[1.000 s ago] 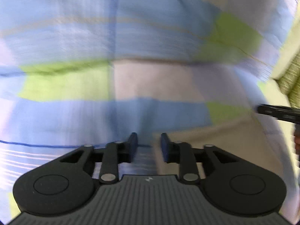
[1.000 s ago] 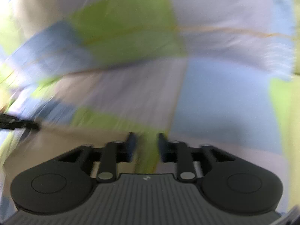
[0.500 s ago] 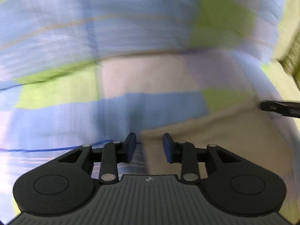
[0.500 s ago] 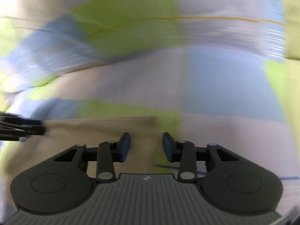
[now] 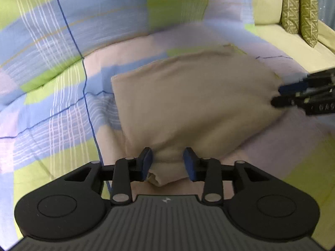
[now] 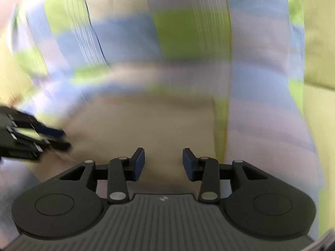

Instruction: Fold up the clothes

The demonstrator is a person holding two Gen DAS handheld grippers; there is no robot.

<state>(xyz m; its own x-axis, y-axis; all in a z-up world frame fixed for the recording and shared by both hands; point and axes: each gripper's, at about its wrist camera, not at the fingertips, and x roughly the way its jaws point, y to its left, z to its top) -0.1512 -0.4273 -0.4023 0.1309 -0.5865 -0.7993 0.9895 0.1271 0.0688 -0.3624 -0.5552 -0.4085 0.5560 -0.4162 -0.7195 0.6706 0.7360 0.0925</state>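
Left wrist: left gripper point(image 5: 168, 163) jaws just opening, seemingly loose around beige cloth point(image 5: 194, 100).

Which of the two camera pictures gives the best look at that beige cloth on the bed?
The left wrist view. There the folded beige cloth lies sharp and almost whole on the checked bedspread, with most of its edges and corners visible. The right wrist view shows only a blurred stretch of it ahead of the gripper, its outline smeared.

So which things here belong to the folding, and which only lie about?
Part of the job: beige folded cloth garment; left hand-held gripper; right hand-held gripper.
Just around: checked blue-green-lilac bedsheet; two green patterned cushions.
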